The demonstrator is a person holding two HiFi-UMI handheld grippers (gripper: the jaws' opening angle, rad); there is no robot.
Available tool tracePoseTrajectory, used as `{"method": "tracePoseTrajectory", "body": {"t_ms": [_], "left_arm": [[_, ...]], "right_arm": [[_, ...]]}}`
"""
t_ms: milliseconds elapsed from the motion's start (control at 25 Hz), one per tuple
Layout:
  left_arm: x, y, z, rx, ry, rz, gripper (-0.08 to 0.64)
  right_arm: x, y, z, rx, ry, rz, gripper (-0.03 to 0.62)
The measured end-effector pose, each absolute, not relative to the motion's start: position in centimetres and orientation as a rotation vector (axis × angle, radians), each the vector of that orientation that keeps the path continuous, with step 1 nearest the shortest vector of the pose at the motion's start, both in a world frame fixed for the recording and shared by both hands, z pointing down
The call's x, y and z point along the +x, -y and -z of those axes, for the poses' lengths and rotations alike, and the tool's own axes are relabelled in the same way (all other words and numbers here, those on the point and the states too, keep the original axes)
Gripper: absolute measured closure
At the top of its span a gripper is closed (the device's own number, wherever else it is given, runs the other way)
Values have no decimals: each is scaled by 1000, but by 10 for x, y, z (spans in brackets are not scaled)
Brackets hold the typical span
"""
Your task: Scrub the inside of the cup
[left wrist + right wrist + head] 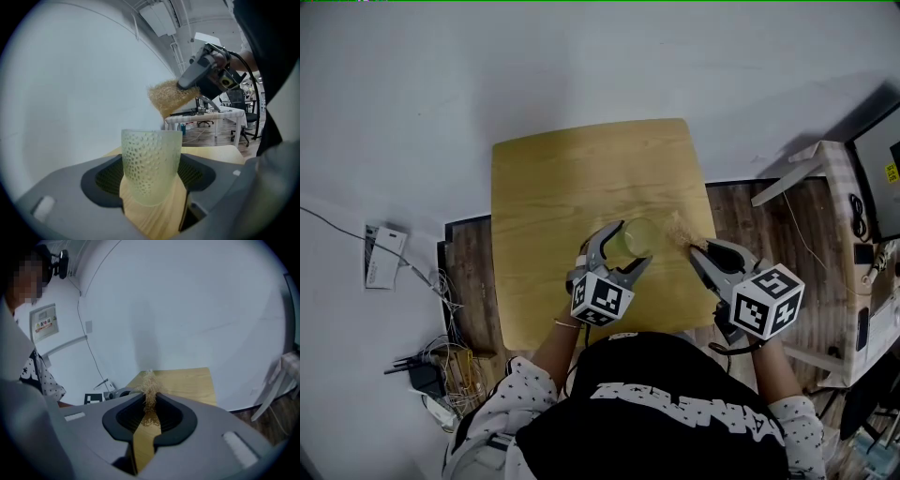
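The left claw (150, 180) is clamped on a translucent pale-green dimpled cup (151, 164) at the near part of the light wooden table (562, 178). The right claw (149, 412) pinches a tan fibrous scrub pad (149, 384) near the cup's rim.

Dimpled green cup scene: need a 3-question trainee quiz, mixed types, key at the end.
1. True or false: the left gripper is shut on the pale green, dimpled, translucent cup.
2. Pick one. The tan fibrous scrubber is: A) deep inside the cup; B) outside the cup, up beside its rim; C) held by the left gripper.
3. Fill in: the scrubber is pinched between the jaws of the ___ gripper.
Key: 1 true; 2 B; 3 right, i.e. the right gripper.
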State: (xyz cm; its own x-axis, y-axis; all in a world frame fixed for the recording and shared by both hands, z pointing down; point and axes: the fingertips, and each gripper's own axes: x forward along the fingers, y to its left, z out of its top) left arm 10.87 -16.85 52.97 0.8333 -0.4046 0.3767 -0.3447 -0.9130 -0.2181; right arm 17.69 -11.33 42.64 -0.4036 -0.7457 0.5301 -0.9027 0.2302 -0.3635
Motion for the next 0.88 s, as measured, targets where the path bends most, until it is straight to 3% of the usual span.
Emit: {"method": "tracePoseTrajectory", "body": {"t_ms": [880], "left_arm": [[118, 175, -587, -3017, -494, 769, 199]], "right_arm": [[177, 123, -446, 1581, 2158, -926, 512]]}}
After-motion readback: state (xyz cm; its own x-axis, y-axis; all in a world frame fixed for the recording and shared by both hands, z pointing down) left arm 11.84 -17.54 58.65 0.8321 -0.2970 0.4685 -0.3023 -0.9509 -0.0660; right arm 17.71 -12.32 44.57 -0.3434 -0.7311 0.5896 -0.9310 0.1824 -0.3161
